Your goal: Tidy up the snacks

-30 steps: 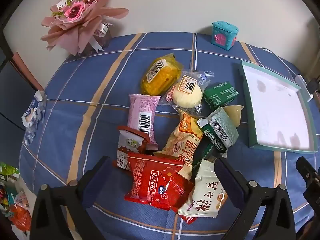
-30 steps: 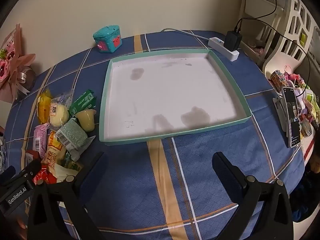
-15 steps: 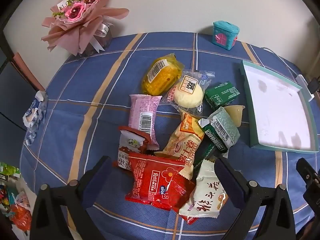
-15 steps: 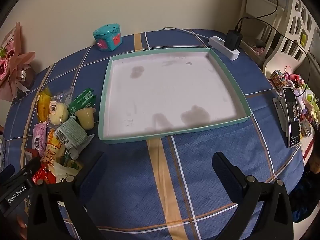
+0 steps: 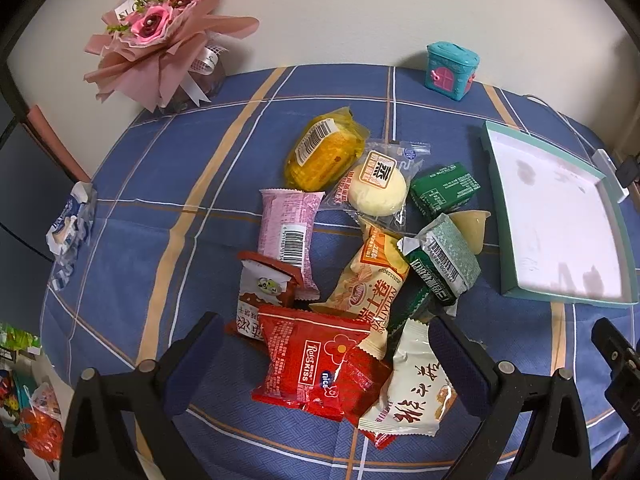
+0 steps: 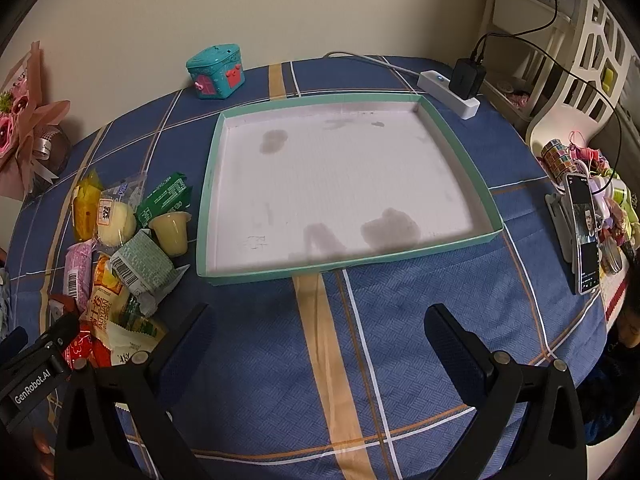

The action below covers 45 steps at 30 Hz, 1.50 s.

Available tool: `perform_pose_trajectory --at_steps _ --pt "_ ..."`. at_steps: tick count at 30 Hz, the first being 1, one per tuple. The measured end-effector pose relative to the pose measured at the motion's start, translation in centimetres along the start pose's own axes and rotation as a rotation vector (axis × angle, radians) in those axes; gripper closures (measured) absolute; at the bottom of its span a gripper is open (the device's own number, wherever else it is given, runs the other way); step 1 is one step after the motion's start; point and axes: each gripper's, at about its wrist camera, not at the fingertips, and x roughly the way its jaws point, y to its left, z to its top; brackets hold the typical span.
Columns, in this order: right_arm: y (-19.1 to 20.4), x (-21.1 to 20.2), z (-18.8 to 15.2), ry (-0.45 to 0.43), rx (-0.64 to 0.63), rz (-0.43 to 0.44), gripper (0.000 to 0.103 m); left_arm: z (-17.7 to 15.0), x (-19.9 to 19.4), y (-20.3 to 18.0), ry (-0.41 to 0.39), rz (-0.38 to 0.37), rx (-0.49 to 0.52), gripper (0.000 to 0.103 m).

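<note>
At the bottom of the left wrist view, my left tool (image 5: pixel 322 354) is spread wide, holding nothing, its fingers either side of the red packet (image 5: pixel 312 364) and the white packet (image 5: pixel 412 390). Beyond, mid-frame, the snack pile (image 5: pixel 360 240) lies heaped on the bench (image 5: pixel 160 184): beige packet, pink wrapper, green packs, jelly cup, round bun, yellow cake farthest. Bottom of the right wrist view, my right tool (image 6: pixel 316 350) gapes empty over bare cloth. Past it, centre frame, the teal tray (image 6: pixel 348 265) holds no snacks. Teal box (image 6: pixel 216 72) upper left, by the wall.
</note>
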Motion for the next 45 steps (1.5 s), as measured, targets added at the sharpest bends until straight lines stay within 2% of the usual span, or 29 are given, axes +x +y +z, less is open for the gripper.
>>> perform_pose_trajectory --at_steps 45 --pt "0.25 0.37 -0.15 0.025 -0.019 -0.008 0.0 -0.11 0.12 -0.02 0.012 0.002 -0.002 0.0"
